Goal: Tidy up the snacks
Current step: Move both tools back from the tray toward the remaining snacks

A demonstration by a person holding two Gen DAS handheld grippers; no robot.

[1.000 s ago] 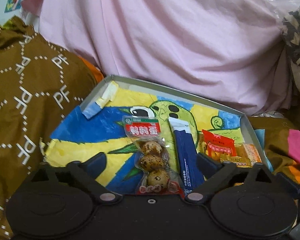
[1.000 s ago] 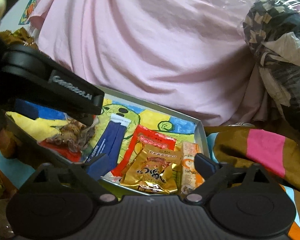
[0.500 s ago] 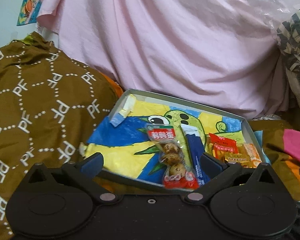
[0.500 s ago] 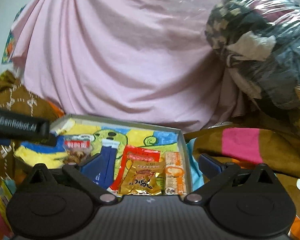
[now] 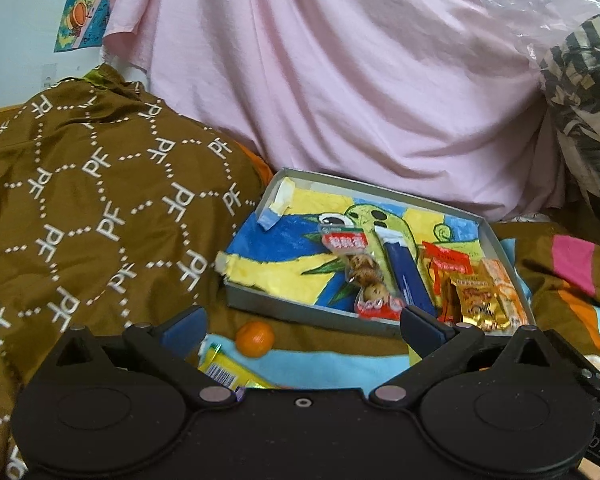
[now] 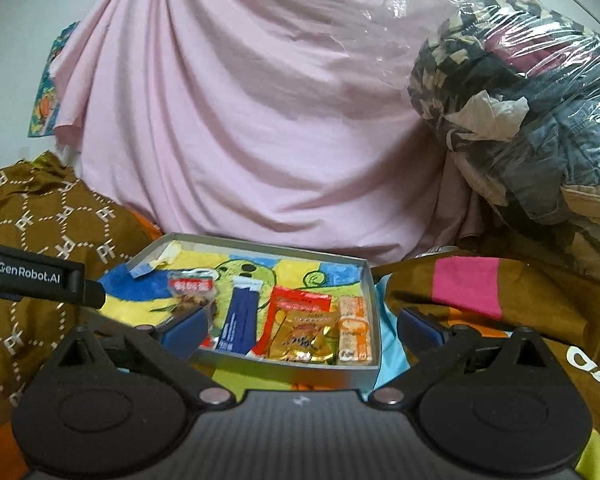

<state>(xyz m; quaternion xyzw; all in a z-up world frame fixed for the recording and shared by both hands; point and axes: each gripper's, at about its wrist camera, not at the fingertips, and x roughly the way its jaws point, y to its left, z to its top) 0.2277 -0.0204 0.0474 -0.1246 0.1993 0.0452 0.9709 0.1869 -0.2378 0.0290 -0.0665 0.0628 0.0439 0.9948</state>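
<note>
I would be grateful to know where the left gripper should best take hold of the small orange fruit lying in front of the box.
Grip the orange fruit across its widest middle, coming from above. It is round, so an off-centre pinch would likely squirt it out. The left gripper is open and empty.

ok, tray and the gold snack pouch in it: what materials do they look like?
Tray: grey with thin, straight walls and a matte look, probably cardboard or thin sheet metal; I can't tell which. Its floor is lined with a painted paper sheet that has a curling corner. Gold pouch: metallised foil film, glossy and crinkled, catching highlights.
</note>
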